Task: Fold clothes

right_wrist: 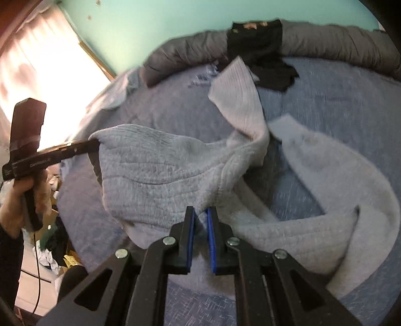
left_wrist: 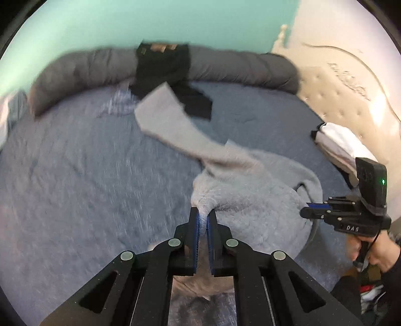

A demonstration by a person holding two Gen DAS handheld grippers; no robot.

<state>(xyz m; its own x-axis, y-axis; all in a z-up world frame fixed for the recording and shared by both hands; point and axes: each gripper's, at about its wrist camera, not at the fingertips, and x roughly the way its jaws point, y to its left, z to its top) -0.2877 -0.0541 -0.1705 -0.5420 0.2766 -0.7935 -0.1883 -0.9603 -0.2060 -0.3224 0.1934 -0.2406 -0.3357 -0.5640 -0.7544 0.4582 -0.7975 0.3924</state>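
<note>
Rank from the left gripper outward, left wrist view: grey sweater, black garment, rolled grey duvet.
1. grey sweater: pinched in the left gripper, trailing up and right.
2. black garment: mid-bed, beyond the sweater's sleeve end.
3. rolled grey duvet: along the bed's far edge, by the green wall.

Pale grey on blue
Light grey ribbed sweater [right_wrist: 160, 173] lies over a mottled blue bedspread [left_wrist: 75, 180]; black garment [left_wrist: 163, 67], charcoal bolster [left_wrist: 82, 67], mint wall [left_wrist: 150, 20].
</note>
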